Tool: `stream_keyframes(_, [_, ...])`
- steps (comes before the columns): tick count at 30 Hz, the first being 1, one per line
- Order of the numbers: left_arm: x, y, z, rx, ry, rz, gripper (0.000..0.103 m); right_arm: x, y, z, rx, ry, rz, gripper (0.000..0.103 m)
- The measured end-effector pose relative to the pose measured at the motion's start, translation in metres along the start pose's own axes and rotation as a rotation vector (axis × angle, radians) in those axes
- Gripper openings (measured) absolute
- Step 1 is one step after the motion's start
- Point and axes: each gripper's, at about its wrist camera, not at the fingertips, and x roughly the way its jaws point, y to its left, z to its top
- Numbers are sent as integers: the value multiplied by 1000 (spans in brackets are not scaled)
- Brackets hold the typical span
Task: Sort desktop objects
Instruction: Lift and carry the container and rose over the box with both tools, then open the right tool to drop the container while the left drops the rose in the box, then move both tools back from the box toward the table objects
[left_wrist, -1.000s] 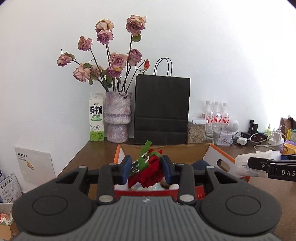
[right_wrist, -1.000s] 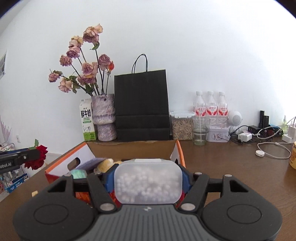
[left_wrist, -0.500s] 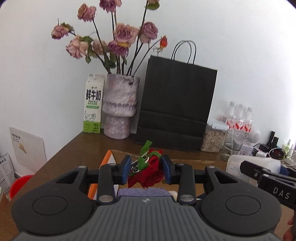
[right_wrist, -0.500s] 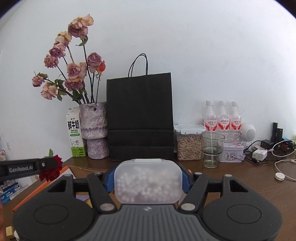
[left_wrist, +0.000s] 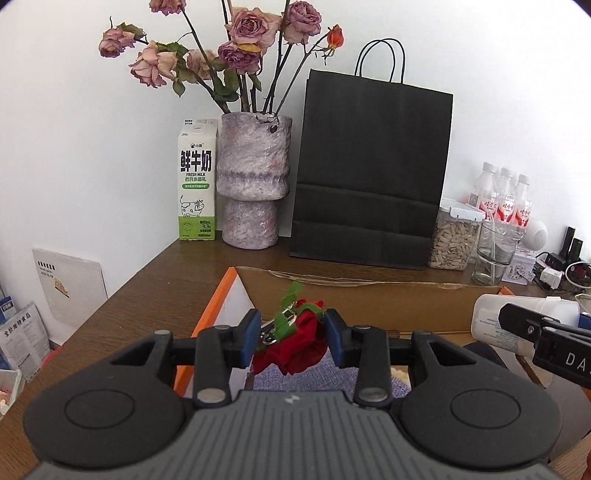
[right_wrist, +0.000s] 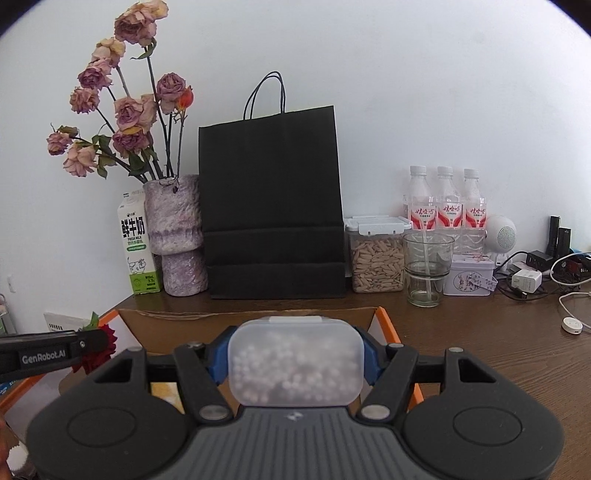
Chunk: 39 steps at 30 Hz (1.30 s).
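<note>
My left gripper (left_wrist: 290, 338) is shut on a red fabric rose (left_wrist: 299, 341) with green leaves and holds it above an open cardboard box (left_wrist: 354, 299) with orange edges. My right gripper (right_wrist: 295, 360) is shut on a frosted plastic container (right_wrist: 295, 363) full of small white beads, held over the same box (right_wrist: 255, 319). The right gripper and its container show at the right of the left wrist view (left_wrist: 517, 325). The left gripper and rose show at the left of the right wrist view (right_wrist: 92, 343). A bluish cloth (left_wrist: 295, 380) lies in the box below the rose.
At the back wall stand a milk carton (left_wrist: 197, 181), a vase of dried roses (left_wrist: 253, 184), a black paper bag (left_wrist: 369, 170), a jar of seeds (right_wrist: 376, 254), a glass (right_wrist: 426, 269), three water bottles (right_wrist: 445, 206), a tin (right_wrist: 469, 275) and chargers with cables (right_wrist: 546, 273).
Both grippers have moved forward and up over the box toward the back wall, each holding its object. The vase, carton and bag look nearer.
</note>
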Motion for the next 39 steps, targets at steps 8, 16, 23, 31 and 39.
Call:
stream_keyframes(8, [-21, -6, -2, 41, -97, 35, 103, -15, 6, -4, -30, -9, 12, 102])
stream_keyframes(16, [-25, 7, -3, -40, -78, 6, 103, -36, 5, -2, -17, -44, 20, 103])
stream_keyframes(23, [-27, 10, -4, -48, -77, 16, 103, -40, 3, -2, -13, -48, 18, 103])
stream_keyframes(31, [-44, 16, -8, -56, -108, 7, 103, -50, 7, -5, -25, -53, 34, 103])
stream_keyframes(39, [-72, 21, -13, -53, -206, -14, 103, -71, 8, -11, -36, -86, 46, 103])
